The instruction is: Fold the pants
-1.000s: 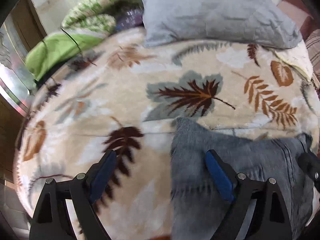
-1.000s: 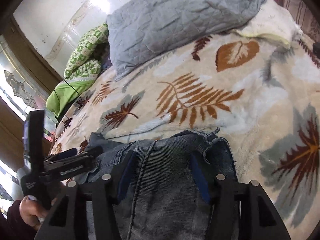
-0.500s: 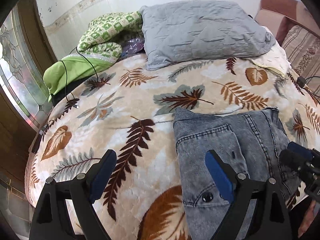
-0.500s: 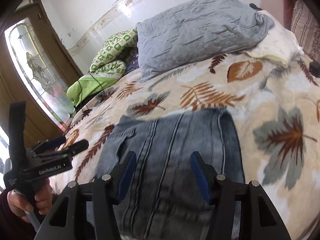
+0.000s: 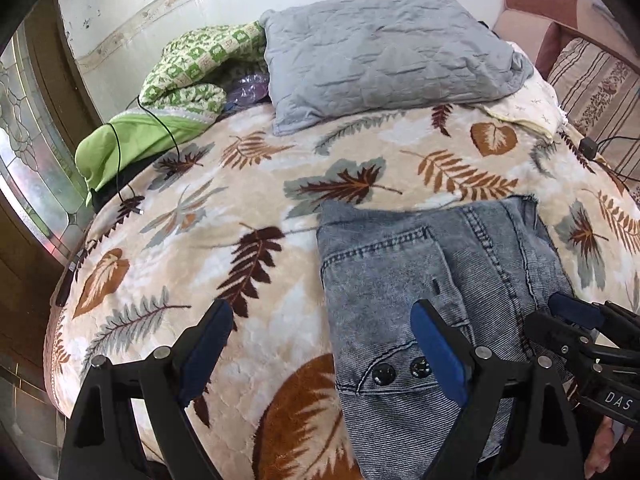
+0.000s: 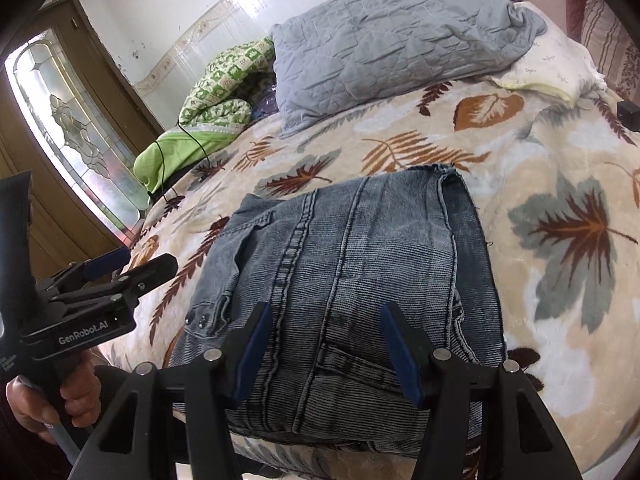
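The left tongs (image 5: 320, 344) are held wide open with nothing between them, above the near left edge of the pants (image 5: 436, 284). The right tongs (image 6: 326, 350) are likewise spread open and empty, poised over the near end of the pants (image 6: 340, 280); neither pair is seen touching the cloth. The pants are found folded into a compact, thick rectangle on the leaf-patterned blanket (image 5: 224, 240) of the bed, near its front edge, well apart from the grey pillow (image 5: 384, 52). The folding is judged to be essentially finished; at most a tidying of edges seems left. The bundle's long axis is seen running from the near edge toward the pillow, with the buttons (image 5: 400, 370) near the front.
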Demonstrator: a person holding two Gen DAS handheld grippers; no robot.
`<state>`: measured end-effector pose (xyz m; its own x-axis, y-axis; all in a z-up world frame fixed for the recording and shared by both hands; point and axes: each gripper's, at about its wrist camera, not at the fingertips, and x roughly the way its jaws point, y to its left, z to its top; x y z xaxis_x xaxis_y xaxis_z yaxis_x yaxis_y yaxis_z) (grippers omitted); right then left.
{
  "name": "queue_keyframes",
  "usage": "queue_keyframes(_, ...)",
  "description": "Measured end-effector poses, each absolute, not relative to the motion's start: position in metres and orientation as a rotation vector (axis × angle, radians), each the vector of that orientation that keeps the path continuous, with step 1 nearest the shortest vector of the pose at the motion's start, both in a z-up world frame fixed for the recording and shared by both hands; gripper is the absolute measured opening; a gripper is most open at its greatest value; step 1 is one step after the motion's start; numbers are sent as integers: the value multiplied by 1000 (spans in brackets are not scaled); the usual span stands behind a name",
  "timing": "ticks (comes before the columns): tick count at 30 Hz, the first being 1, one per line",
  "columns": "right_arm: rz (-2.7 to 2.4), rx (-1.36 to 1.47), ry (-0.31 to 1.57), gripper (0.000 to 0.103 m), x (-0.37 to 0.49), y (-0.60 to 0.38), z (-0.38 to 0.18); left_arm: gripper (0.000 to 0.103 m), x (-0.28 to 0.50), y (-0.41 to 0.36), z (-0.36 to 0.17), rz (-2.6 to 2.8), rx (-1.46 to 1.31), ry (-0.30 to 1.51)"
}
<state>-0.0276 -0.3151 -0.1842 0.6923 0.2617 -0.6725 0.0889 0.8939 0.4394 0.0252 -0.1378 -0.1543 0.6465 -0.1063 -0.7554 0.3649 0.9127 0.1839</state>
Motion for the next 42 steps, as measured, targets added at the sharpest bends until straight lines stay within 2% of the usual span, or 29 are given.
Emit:
queue_keyframes(8,109,496,831,61,-23,-317,-193,91,32,-136,-192,-275,345,947)
queue_keyframes(13,108,505,835,61,-22,-317,-195,92,34,-134,-200,-300,337,961)
queue_keyframes(19,127,576,795,61,-28,-328,-187,92,38,-121,-180,-308,292,953)
queue_keyframes(26,-3,644,686,75,-51,-368,-171,92,43,-101,-167,-319,199,962)
queue_keyframes(35,-53,717,759,75,-70,-404,-180,92,40,-93,-177,-384,125,1043)
queue_keyframes(42,-44,771,732,75,-75,-411,-182,92,30,-98,-170,-368,169,974)
